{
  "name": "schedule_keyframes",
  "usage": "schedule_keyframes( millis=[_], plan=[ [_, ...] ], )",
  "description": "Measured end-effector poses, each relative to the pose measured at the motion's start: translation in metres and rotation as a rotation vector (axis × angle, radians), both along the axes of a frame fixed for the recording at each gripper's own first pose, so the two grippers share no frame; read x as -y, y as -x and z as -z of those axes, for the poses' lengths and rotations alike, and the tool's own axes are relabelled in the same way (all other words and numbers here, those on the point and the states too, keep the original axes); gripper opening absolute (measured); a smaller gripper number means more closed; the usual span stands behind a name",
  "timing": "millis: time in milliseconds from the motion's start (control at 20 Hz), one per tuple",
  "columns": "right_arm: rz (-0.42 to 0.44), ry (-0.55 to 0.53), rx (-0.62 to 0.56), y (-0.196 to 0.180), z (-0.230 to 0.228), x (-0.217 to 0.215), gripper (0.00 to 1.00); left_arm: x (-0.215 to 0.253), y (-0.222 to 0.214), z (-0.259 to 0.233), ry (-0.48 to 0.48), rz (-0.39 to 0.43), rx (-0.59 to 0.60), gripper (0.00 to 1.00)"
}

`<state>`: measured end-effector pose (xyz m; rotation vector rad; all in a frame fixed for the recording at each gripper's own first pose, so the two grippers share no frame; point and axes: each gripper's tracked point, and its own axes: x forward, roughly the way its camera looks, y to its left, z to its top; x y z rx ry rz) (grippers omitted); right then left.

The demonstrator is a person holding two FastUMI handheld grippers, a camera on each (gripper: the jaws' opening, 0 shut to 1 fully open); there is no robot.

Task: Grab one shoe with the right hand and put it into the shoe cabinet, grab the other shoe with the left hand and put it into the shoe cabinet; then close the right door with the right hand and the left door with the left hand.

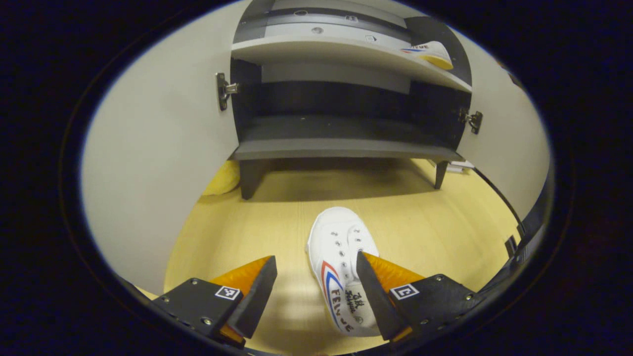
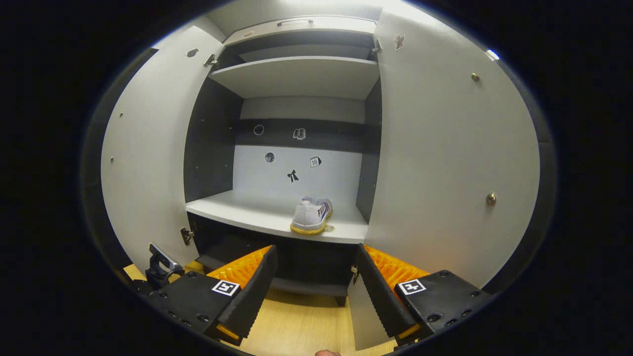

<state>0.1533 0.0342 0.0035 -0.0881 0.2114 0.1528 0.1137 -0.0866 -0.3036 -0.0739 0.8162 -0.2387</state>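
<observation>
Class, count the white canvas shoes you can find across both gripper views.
2. One white canvas shoe lies on the yellow floor before the cabinet; the other white shoe sits on the cabinet's middle shelf. Others may be hidden.

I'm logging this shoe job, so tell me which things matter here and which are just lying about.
Job things: shoe on floor; shoe on shelf; cabinet; left door; right door; left tool; right tool.

Lying about: stickers; yellow thing.

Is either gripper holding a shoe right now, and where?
Nothing is held. The left gripper is open over the shoe on the floor; the right gripper is open and empty.
</observation>
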Motion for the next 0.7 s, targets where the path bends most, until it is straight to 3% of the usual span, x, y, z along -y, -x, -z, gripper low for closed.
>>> schedule_keyframes(
  millis=[300,500,600,700],
  plan=[
    [0.018,0.007,-0.034,0.005,0.011,0.011,0.97,-0.001,0.007,0.029,-0.015,0.002,-0.089,0.92],
    [0.024,0.009,-0.018,0.007,0.006,0.013,1.0,0.001,0.012,0.04,0.003,0.002,-0.141,0.98],
    [0.021,0.01,-0.023,0.008,0.007,0.011,1.0,0.004,0.013,0.039,0.005,0.026,-0.14,0.96],
    [0.016,0.014,-0.021,0.008,0.007,0.008,1.0,0.006,0.014,0.038,-0.008,0.047,-0.139,0.82]
  ],
)
